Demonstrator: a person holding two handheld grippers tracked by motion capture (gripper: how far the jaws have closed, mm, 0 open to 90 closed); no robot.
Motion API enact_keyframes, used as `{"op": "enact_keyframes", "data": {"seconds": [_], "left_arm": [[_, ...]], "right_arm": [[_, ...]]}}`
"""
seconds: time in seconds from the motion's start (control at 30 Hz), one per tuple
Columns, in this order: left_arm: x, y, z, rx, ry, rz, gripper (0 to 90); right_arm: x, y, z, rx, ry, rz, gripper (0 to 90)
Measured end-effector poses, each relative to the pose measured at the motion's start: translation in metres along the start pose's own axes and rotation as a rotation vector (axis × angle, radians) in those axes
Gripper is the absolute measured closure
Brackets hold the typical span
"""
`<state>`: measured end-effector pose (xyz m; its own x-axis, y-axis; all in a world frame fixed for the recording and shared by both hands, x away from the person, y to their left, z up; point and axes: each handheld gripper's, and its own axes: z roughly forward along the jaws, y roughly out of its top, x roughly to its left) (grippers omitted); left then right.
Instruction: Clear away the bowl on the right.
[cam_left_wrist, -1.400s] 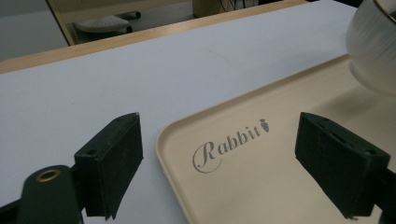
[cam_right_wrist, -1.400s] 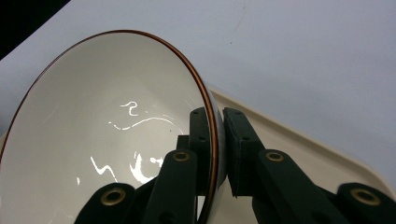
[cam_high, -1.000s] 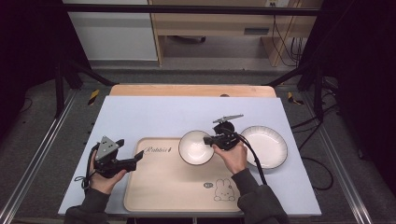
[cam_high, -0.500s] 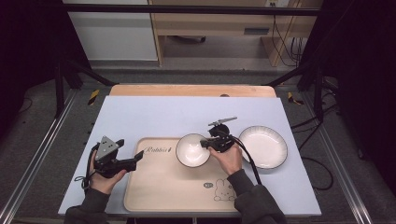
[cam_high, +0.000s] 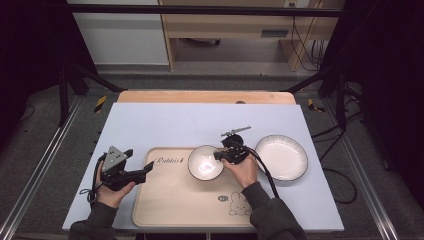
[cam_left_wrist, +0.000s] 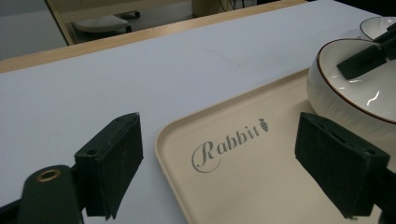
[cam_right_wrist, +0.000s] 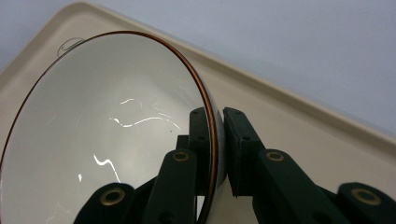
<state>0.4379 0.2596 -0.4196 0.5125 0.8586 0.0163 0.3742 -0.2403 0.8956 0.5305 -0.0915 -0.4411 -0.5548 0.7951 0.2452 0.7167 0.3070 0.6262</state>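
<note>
A white bowl (cam_high: 205, 162) with a thin brown rim hangs over the back edge of the beige tray (cam_high: 175, 200). My right gripper (cam_high: 218, 156) is shut on the bowl's right rim, one jaw inside and one outside. In the right gripper view the bowl (cam_right_wrist: 107, 135) is tilted, its wall pinched in my right gripper (cam_right_wrist: 216, 154), above the tray (cam_right_wrist: 299, 130). My left gripper (cam_high: 145, 170) stands open at the tray's left edge. In the left gripper view its open jaws (cam_left_wrist: 233, 172) frame the tray's "Rabbit" corner (cam_left_wrist: 229, 144), with the bowl (cam_left_wrist: 355, 88) at the right.
A white plate (cam_high: 281, 157) lies on the pale blue table (cam_high: 165, 125) to the right of the tray. A wooden strip (cam_high: 205, 97) runs along the table's far edge. Dark stands and cables flank the table on the floor.
My right gripper has carried the bowl leftward, farther over the tray. The left gripper has stayed where it was.
</note>
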Motion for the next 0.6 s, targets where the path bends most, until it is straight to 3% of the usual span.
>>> {"op": "enact_keyframes", "data": {"seconds": [0.07,0.2,0.6], "left_arm": [[-0.0001,-0.0001,0.0000,-0.001,0.001,0.001,14.8],[-0.0001,0.0001,-0.0002,-0.001,0.000,0.000,14.8],[0.0000,0.0001,-0.0001,0.000,0.000,0.001,14.9]], "right_arm": [[0.0009,0.0005,0.0002,0.006,0.000,0.022,82.1],[-0.0023,-0.0002,0.0013,-0.001,0.012,0.009,82.0],[-0.0030,-0.0011,0.0053,0.003,-0.019,0.003,82.3]]}}
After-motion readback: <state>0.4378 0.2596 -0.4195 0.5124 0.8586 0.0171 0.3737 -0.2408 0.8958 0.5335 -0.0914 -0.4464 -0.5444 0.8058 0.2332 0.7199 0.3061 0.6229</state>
